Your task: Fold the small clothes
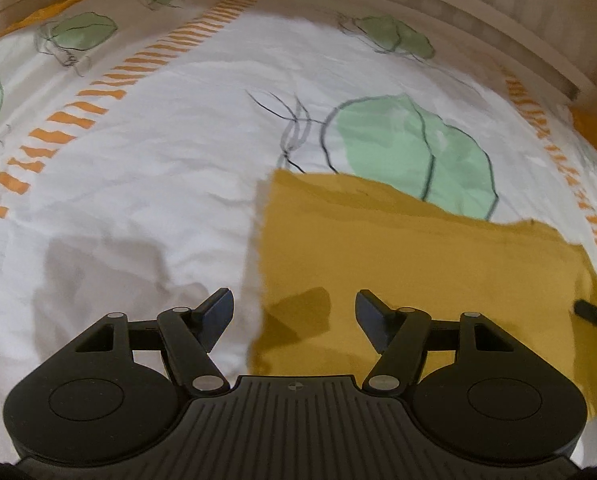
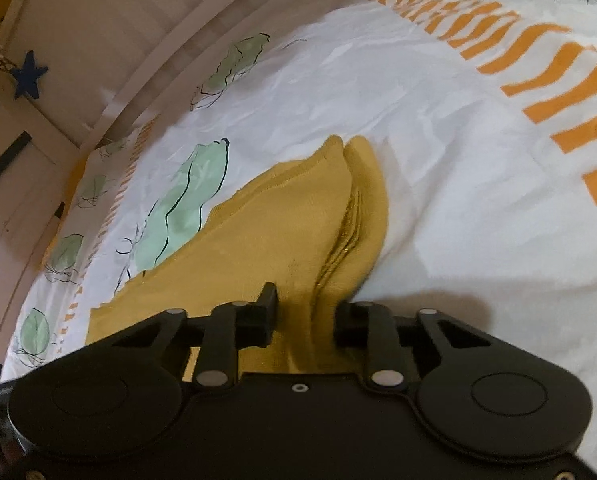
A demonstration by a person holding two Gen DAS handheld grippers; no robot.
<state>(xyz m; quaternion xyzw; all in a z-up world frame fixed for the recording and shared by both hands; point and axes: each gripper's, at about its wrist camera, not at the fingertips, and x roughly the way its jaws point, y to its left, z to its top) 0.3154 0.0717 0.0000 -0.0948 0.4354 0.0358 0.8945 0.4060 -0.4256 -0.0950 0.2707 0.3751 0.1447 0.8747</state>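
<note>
A mustard-yellow knit garment (image 1: 398, 256) lies on a white bedsheet (image 1: 138, 200) with green leaf prints and orange stripes. My left gripper (image 1: 294, 316) is open and empty, hovering just above the garment's left edge. In the right wrist view the same garment (image 2: 266, 232) is folded over, with stacked layers showing along its right edge. My right gripper (image 2: 306, 320) holds a bunched part of the garment between its fingers. Its tip also shows at the right edge of the left wrist view (image 1: 594, 312).
A pale wooden bed rail (image 1: 458, 4) runs along the far side of the sheet. It also shows in the right wrist view (image 2: 138, 40), with a blue star decoration (image 2: 28, 74) on it at upper left.
</note>
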